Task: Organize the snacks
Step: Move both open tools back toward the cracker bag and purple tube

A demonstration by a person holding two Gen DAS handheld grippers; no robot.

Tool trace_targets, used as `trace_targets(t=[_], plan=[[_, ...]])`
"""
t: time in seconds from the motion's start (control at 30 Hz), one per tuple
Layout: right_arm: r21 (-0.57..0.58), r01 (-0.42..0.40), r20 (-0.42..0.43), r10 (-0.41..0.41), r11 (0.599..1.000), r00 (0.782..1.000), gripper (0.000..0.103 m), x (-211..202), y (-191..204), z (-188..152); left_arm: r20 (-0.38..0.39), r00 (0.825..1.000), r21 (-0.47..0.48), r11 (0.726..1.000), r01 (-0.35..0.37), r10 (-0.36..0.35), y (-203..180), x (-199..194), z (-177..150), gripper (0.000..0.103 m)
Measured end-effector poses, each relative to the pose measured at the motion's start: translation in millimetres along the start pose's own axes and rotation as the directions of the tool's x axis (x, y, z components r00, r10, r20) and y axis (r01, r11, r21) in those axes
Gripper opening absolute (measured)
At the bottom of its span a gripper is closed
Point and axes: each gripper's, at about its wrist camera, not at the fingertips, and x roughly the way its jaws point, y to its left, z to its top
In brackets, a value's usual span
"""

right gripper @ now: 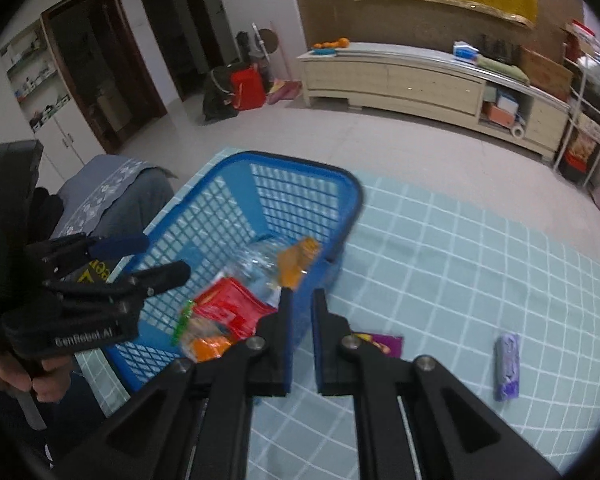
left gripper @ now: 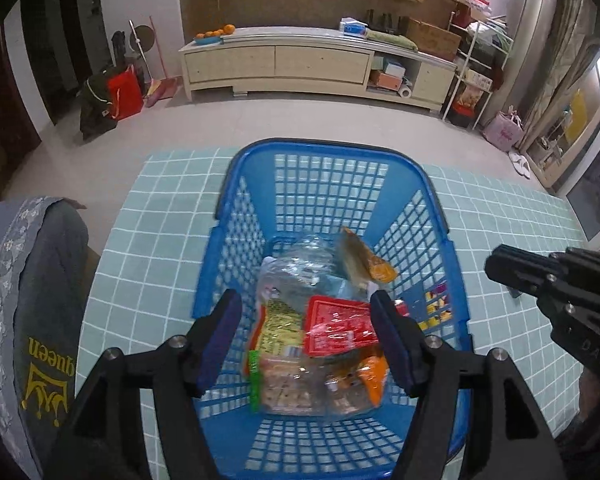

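A blue mesh basket [left gripper: 332,184] stands on a teal checked tablecloth [left gripper: 160,216]. In it lie a clear snack bag [left gripper: 296,276], a red packet [left gripper: 336,326] and an orange packet [left gripper: 368,260]. My left gripper [left gripper: 306,340] is open and empty, hovering over the basket's contents. My right gripper [right gripper: 300,320] is nearly closed with a narrow gap, empty, at the basket's right wall [right gripper: 320,208]. It also shows in the left wrist view [left gripper: 540,276]. A purple snack packet [right gripper: 380,342] and a lilac wrapped snack [right gripper: 507,364] lie on the cloth outside the basket.
A grey chair back with a towel [left gripper: 32,300] stands left of the table. Beyond the table is tiled floor, a long cream cabinet [left gripper: 300,64], a red bag [left gripper: 125,94] and a white shelf rack [left gripper: 480,72].
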Motion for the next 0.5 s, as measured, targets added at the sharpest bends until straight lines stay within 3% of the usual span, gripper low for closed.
trace_targets(t=[0.13,0.4,0.47,0.5], plan=[[0.007,-0.024,-0.029,0.025,1.000,0.999,0.011,15,11,4,0.013,1.000,0.005,1.000,-0.010,0.010,8,-3,-5,0.064],[0.009,0.020,-0.047,-0.020,1.000,0.999,0.016,19,13,0,0.040,0.999,0.049,0.999,-0.004,0.002,10,-10,-12,0.071],[0.010,0.035,-0.040,-0.034,0.999,0.999,0.043,14,11,0,0.047,0.999,0.057,0.998,0.003,-0.006,5,-15,-12,0.071],[0.013,0.038,-0.034,-0.038,0.999,0.999,0.052,11,9,0,0.050,0.999,0.061,0.998,0.010,-0.013,3,-17,-12,0.071]])
